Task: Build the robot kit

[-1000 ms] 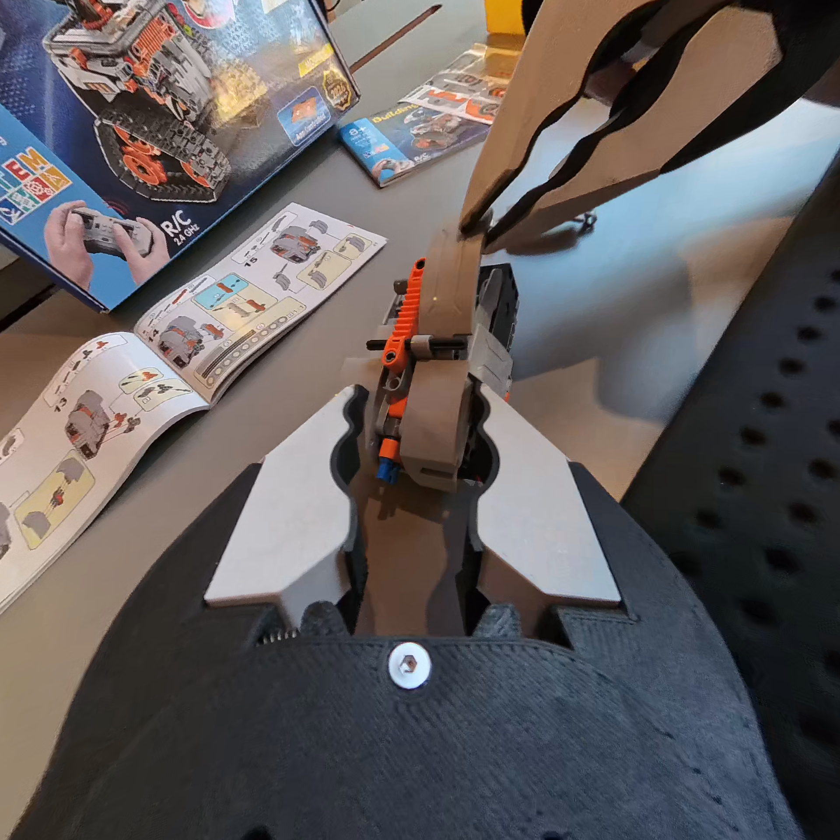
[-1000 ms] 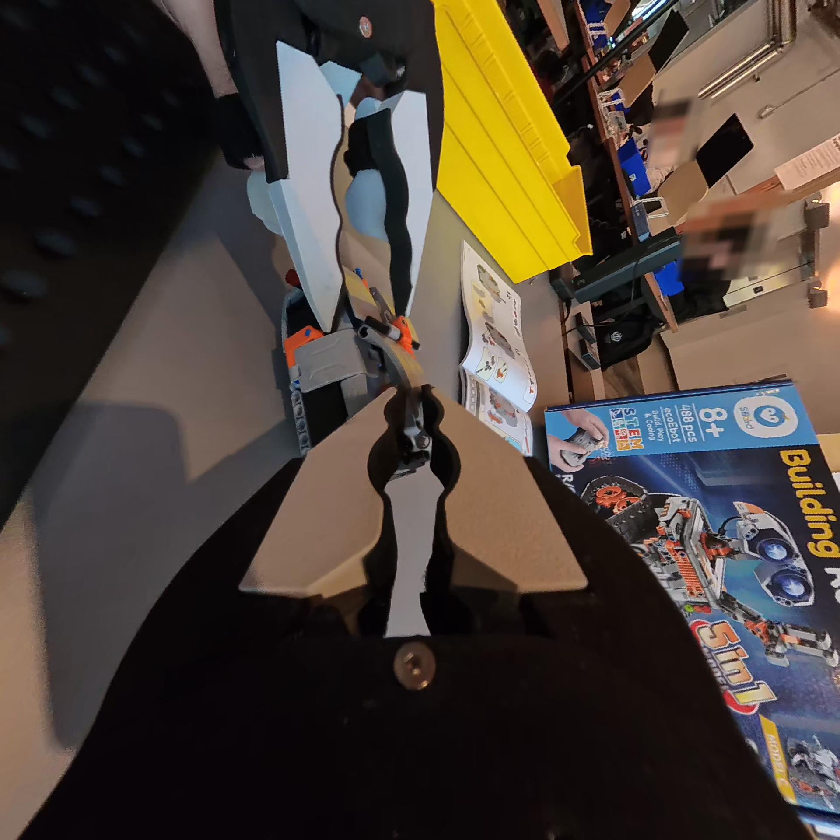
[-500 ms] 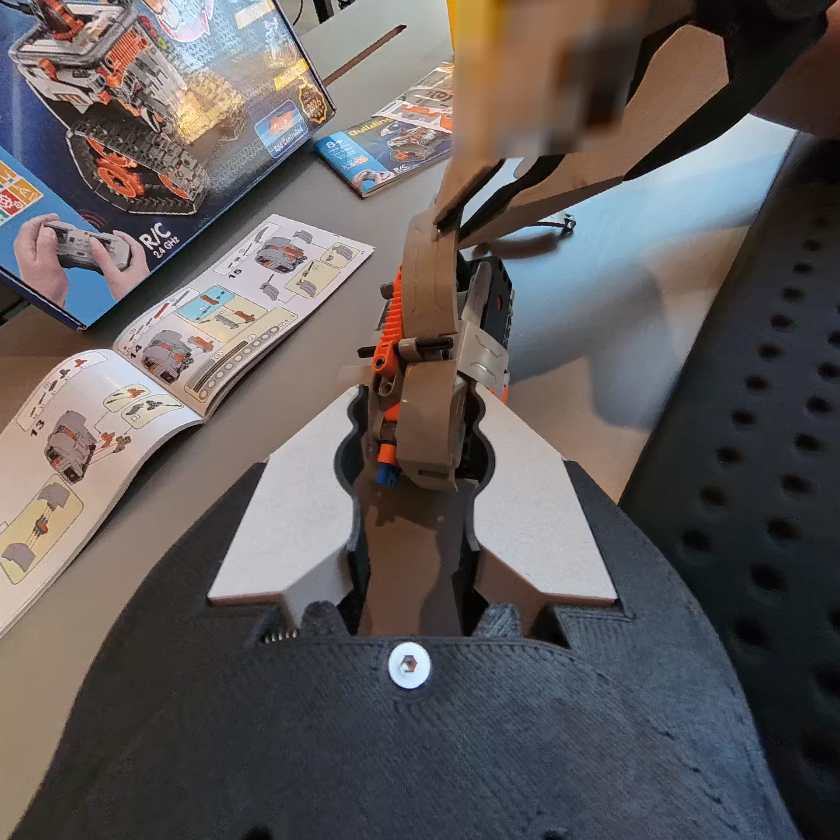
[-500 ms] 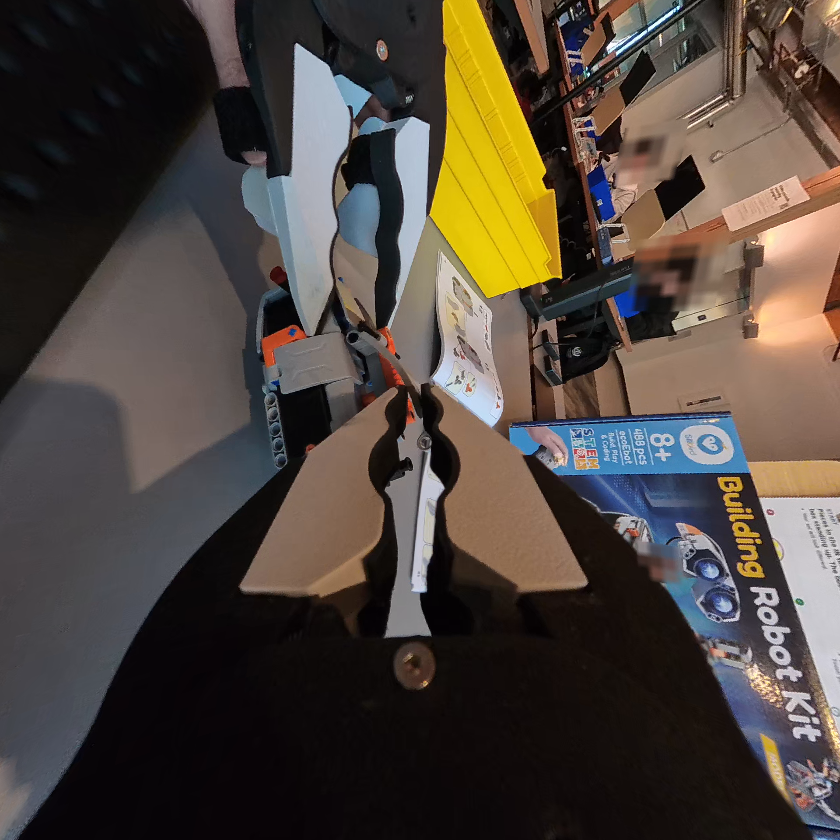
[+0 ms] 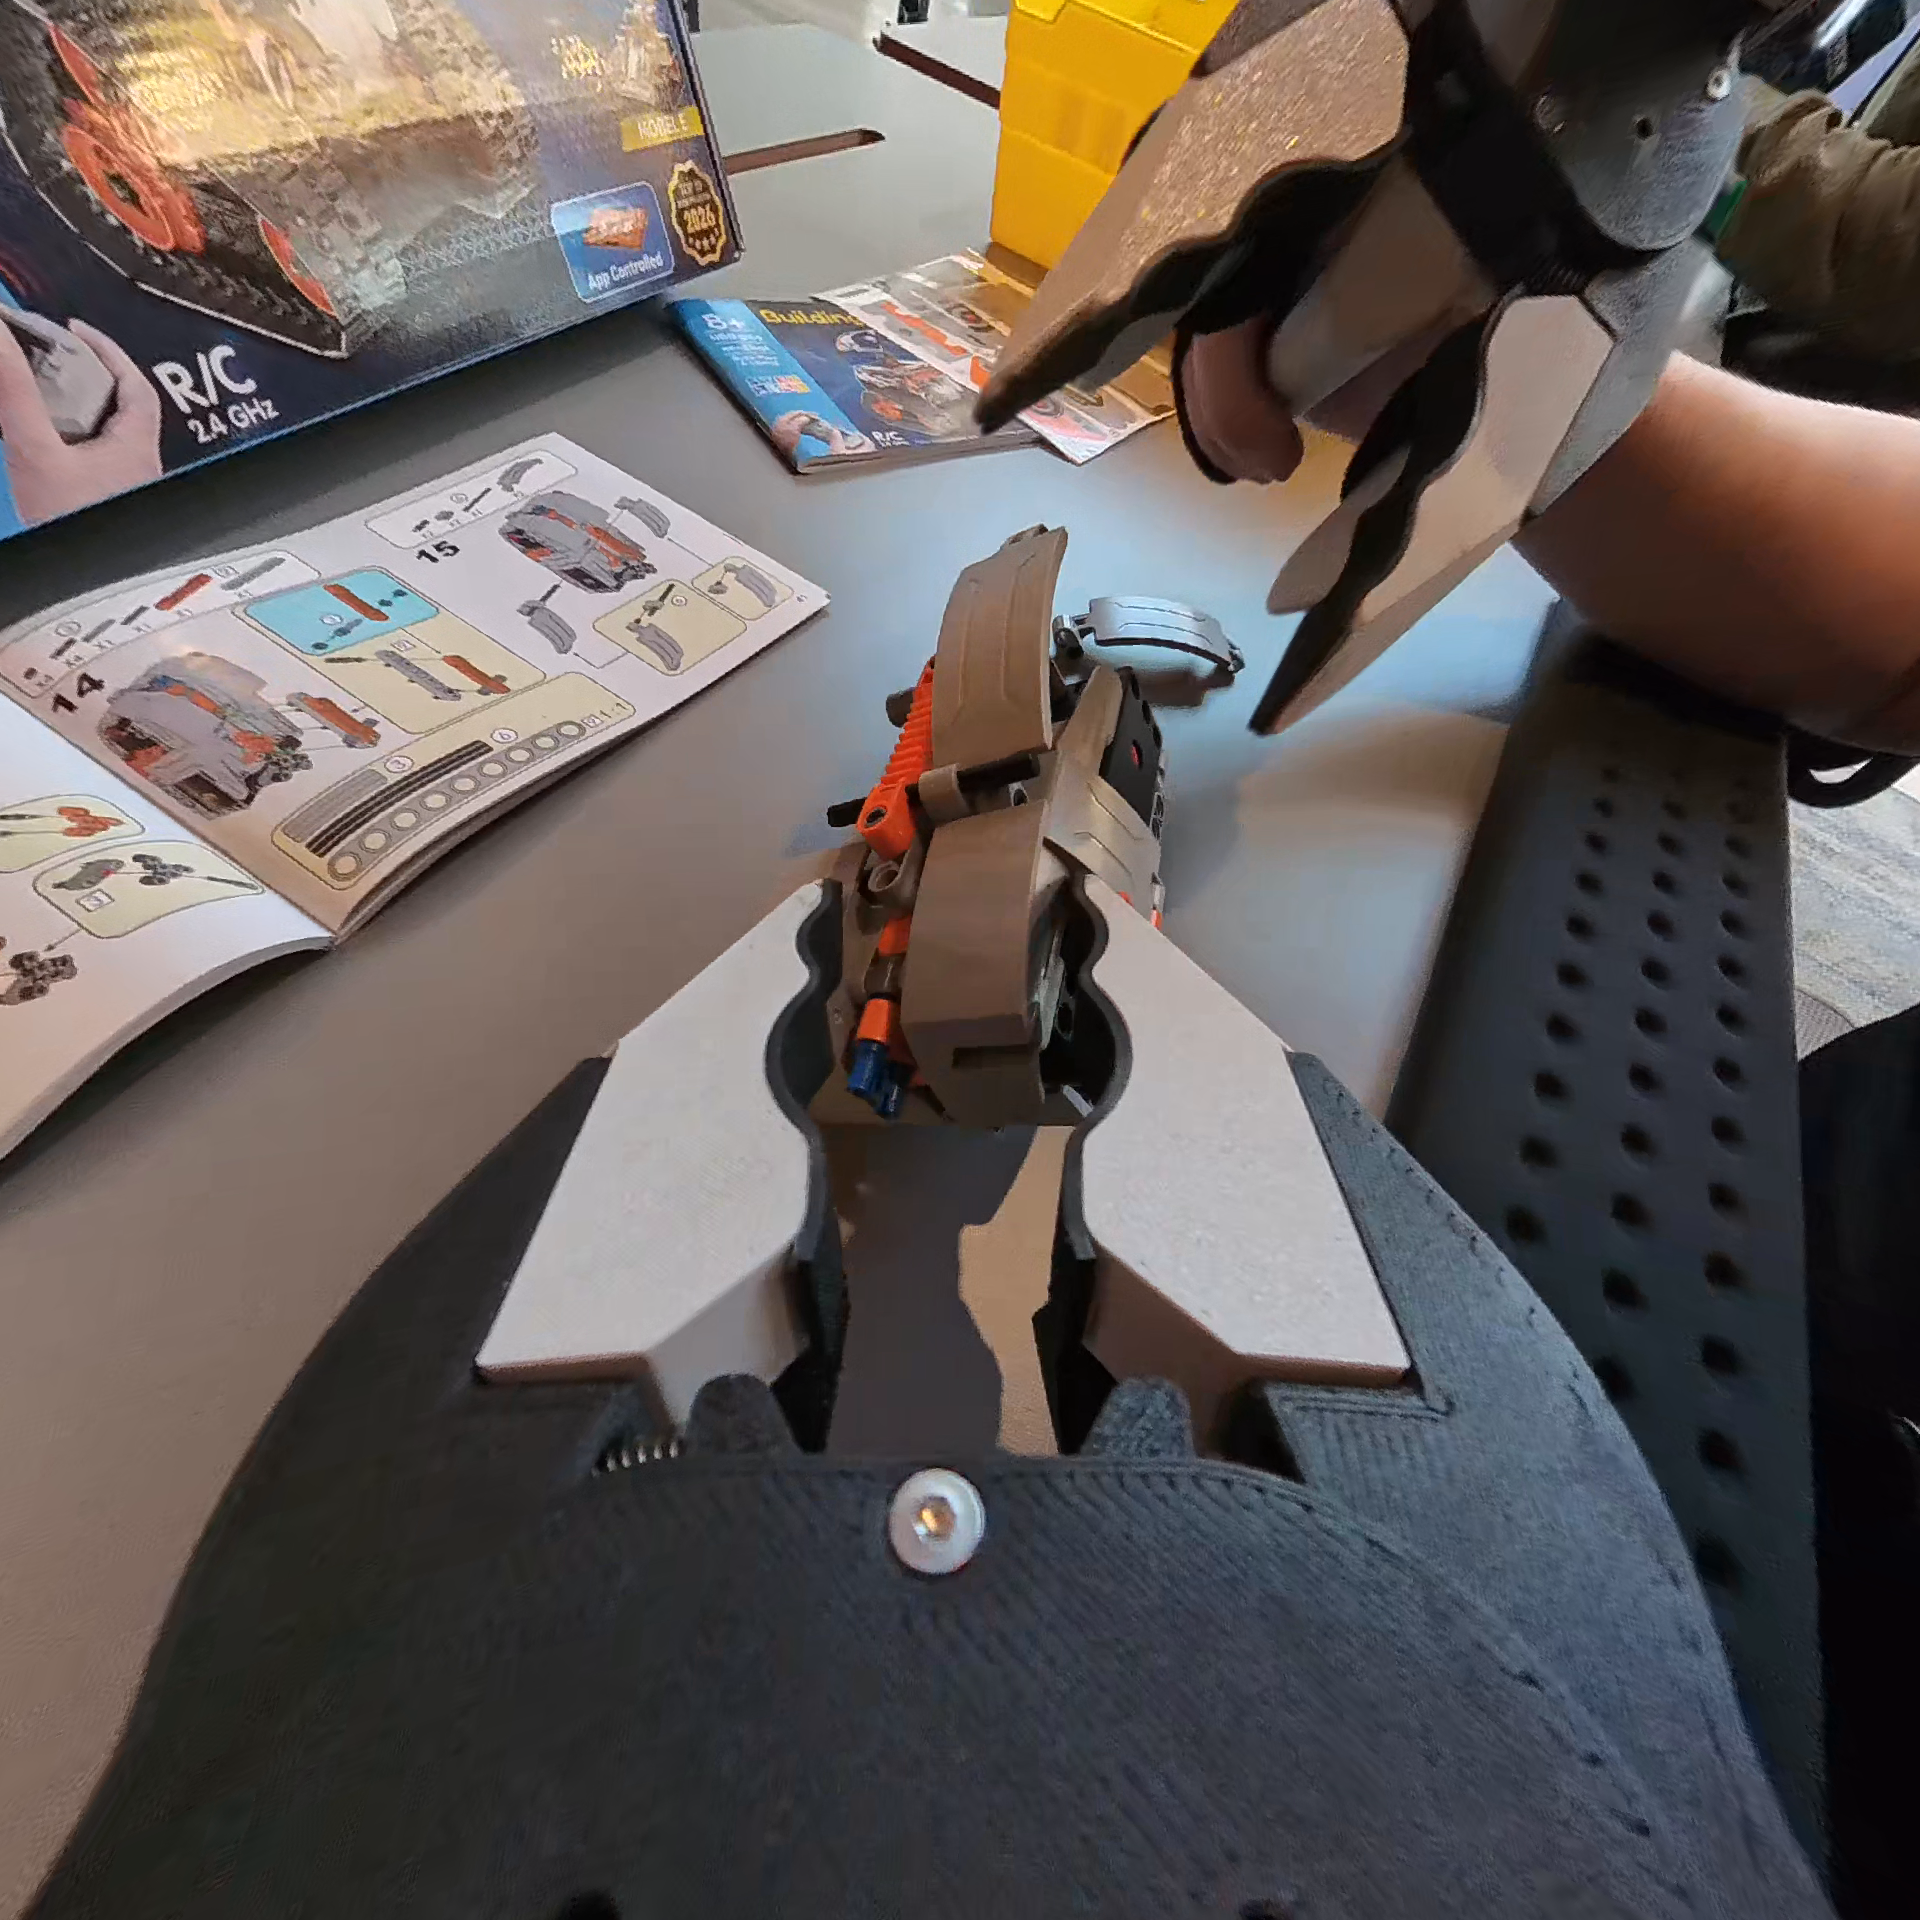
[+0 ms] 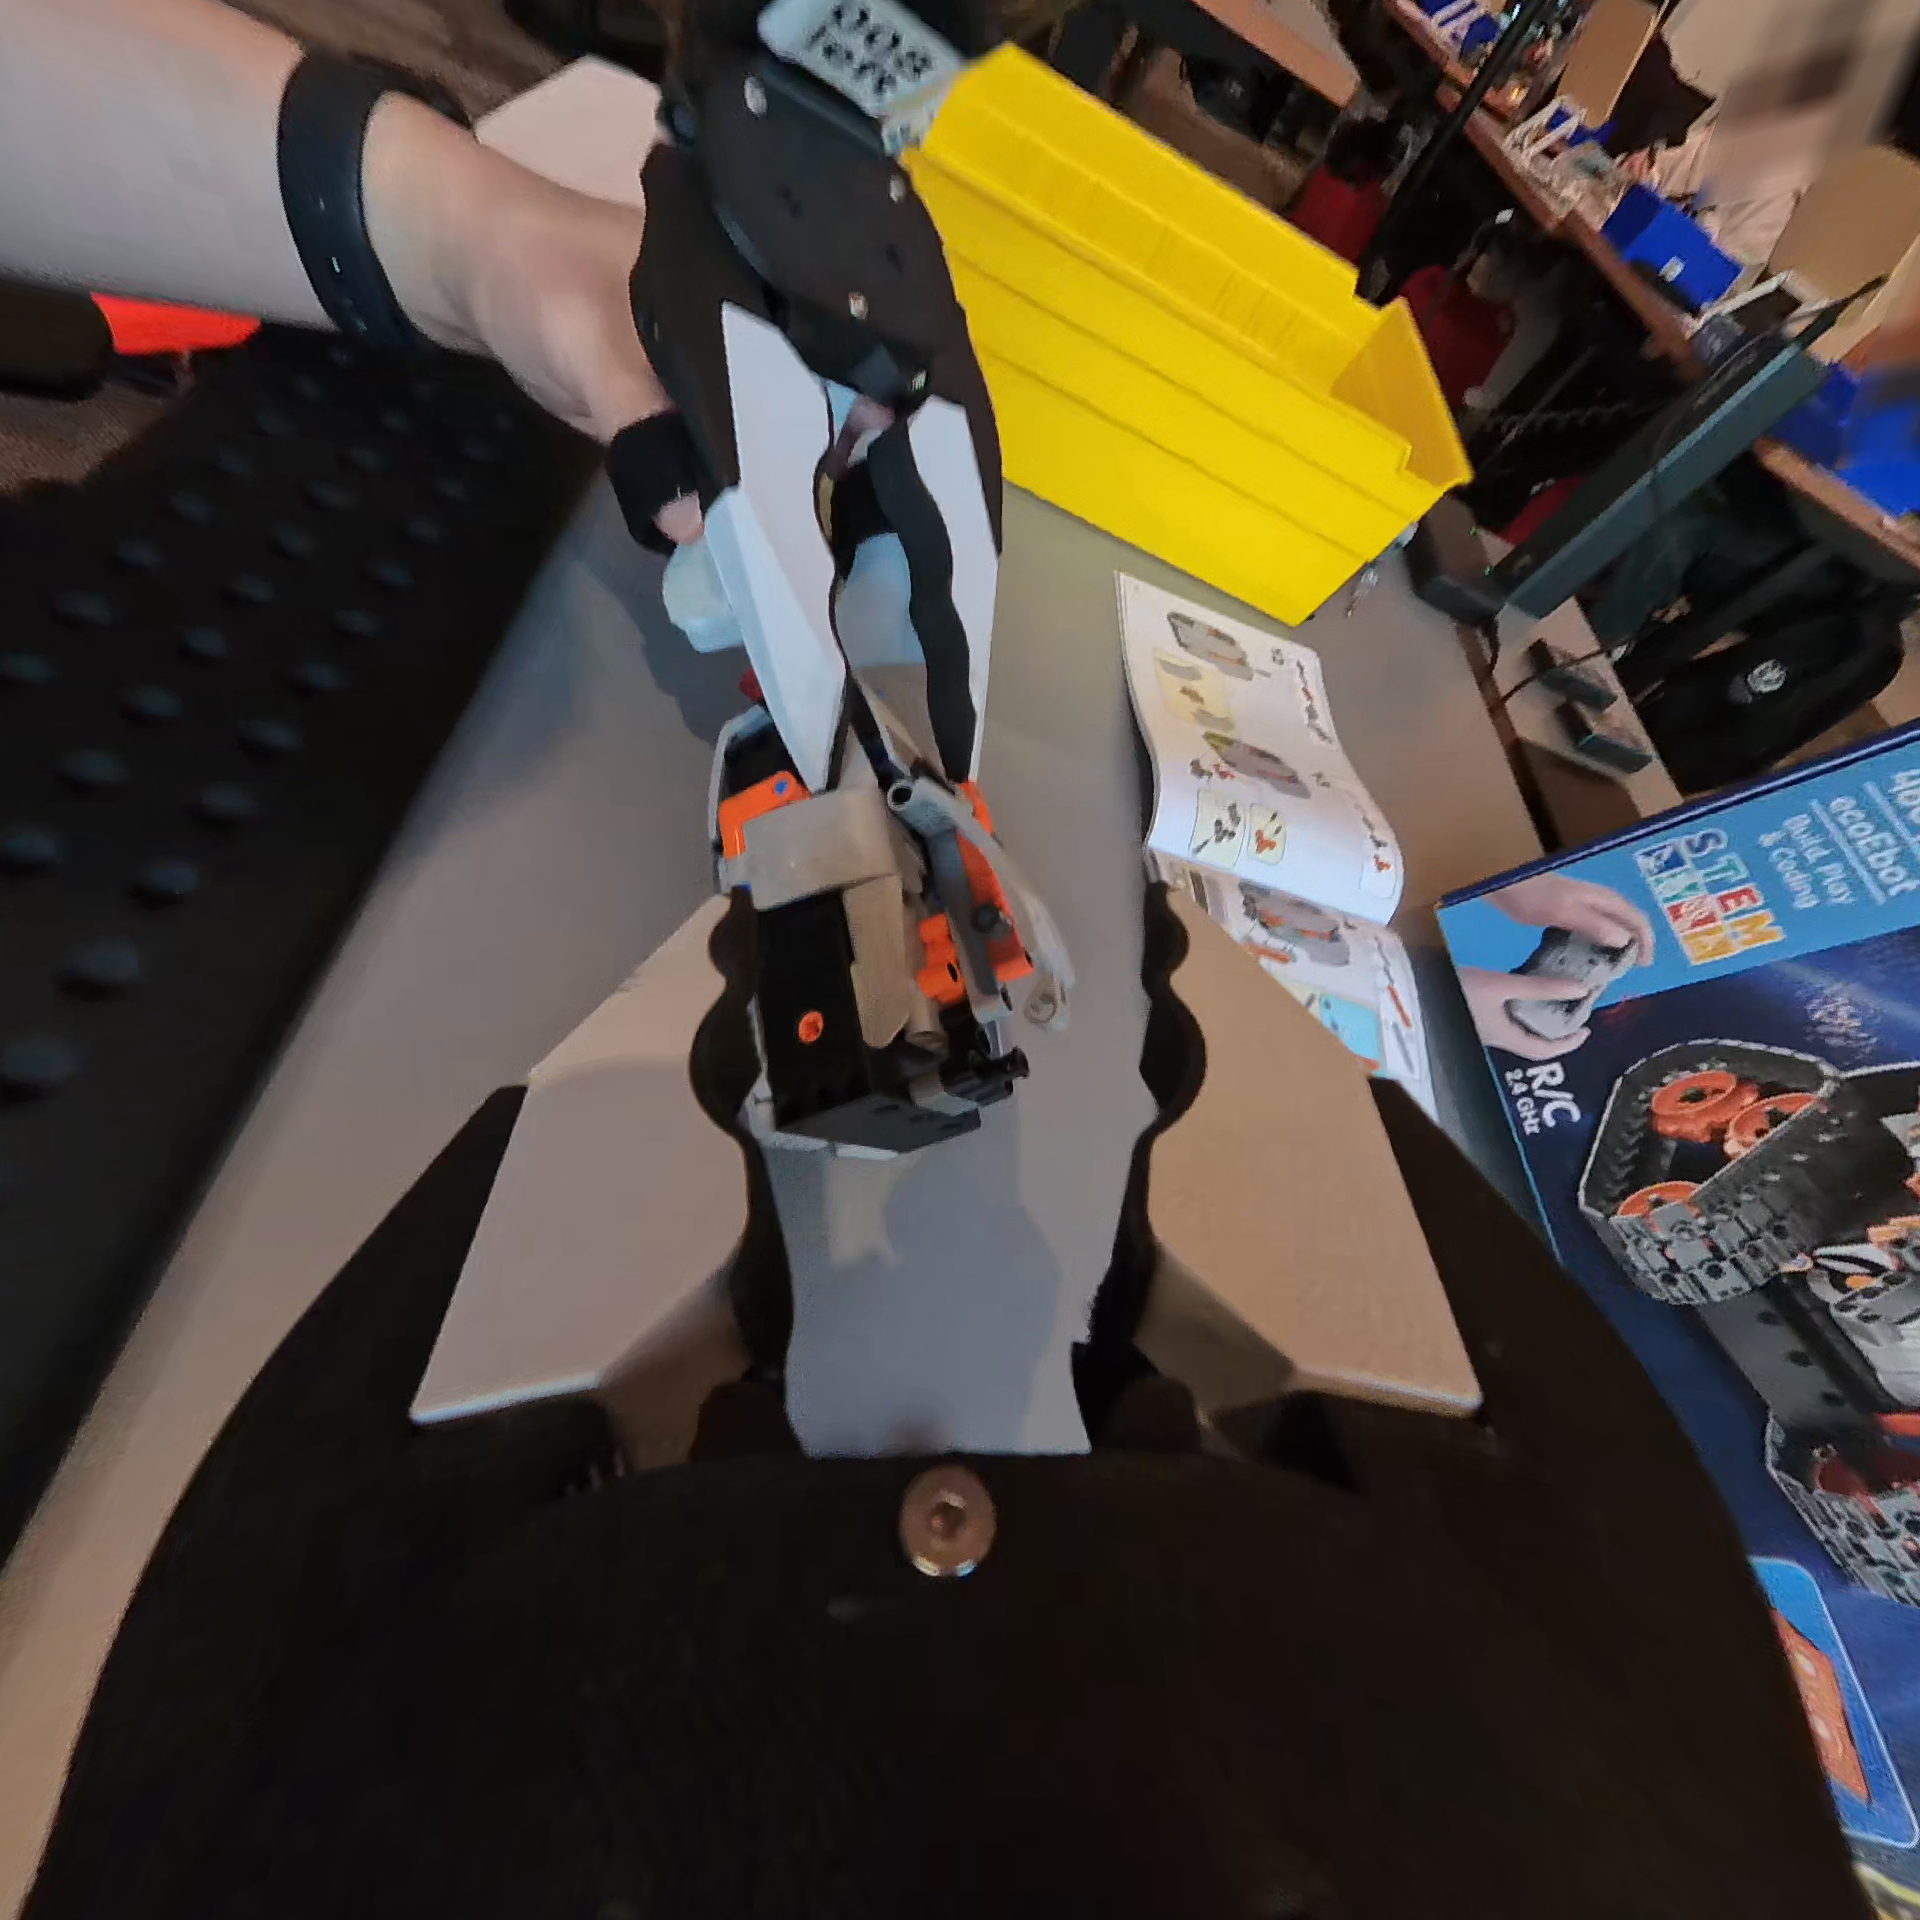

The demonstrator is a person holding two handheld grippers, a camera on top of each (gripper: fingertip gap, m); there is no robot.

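Observation:
My left gripper (image 5: 956, 935) is shut on a partly built brick model (image 5: 987, 831) of grey, black and orange parts and holds it low over the grey table (image 5: 520, 1039). A long curved grey panel (image 5: 997, 644) rises along the model's top. My right gripper (image 5: 1127, 571) is open and empty, up and to the right of the model, with its lower fingertip close to the model's far right side. In the right wrist view my right gripper (image 6: 940, 914) has its jaws spread wide, with the model (image 6: 862, 987) showing between them and the left gripper (image 6: 894, 774) gripping it from behind.
An open instruction booklet (image 5: 416, 675) lies left of the model. A blue kit box (image 5: 312, 208) lies beyond it, with a closed booklet (image 5: 831, 384) and yellow bins (image 6: 1195, 343) at the back. A black perforated mat (image 5: 1642, 1039) lies along the right edge. About 6 centimeters separates my left fingertips from my right.
My right gripper was shut at the tip of the curved grey panel; it has opened wide and pulled back up and to the right. My left gripper still holds the model.

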